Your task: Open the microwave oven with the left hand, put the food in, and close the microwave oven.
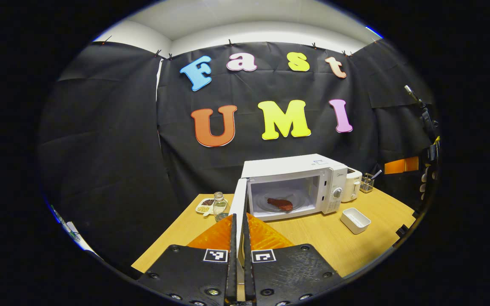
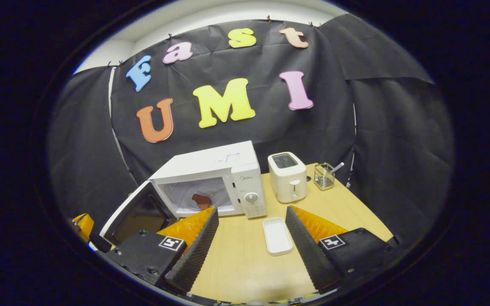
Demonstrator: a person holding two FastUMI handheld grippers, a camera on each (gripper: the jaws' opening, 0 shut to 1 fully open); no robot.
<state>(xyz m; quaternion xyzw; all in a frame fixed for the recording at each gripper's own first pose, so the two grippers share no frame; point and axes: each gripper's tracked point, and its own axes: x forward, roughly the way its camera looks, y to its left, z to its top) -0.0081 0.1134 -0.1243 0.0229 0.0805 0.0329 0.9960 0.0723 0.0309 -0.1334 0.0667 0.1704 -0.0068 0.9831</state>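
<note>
Two grippers hang over a wooden table [image 2: 245,255] in the booth. In the left gripper view the left gripper [image 1: 239,238] has its fingers drawn close together with just a narrow slit between them, and the edge of the microwave door [image 1: 240,212] shows through that slit; whether the fingers actually press on the door I cannot tell. In the right gripper view the right gripper [image 2: 251,231] is released, its fingers spread wide apart and grasping nothing; between them lies an empty white rectangular tray [image 2: 277,236] near the middle of the table.

The microwave oven [image 2: 211,170] stands toward the table's far edge with its door swung wide open toward the left side; the food [image 1: 280,204] — a reddish-brown piece — rests on the glass plate [image 1: 270,199] inside the cavity; in the right gripper view it shows as a dark lump [image 2: 202,200] behind the left finger of that gripper. Just beside the oven on its control-panel side stands a white toaster [image 2: 287,176], and beyond that, near the far corner, a wire holder [image 2: 324,175] with a utensil in it. On the door side of the oven, by the far edge, sit a small clear bottle [image 1: 220,206] and a little white dish [image 1: 204,205] with dark and pale bits in it; the two stand close together.
</note>
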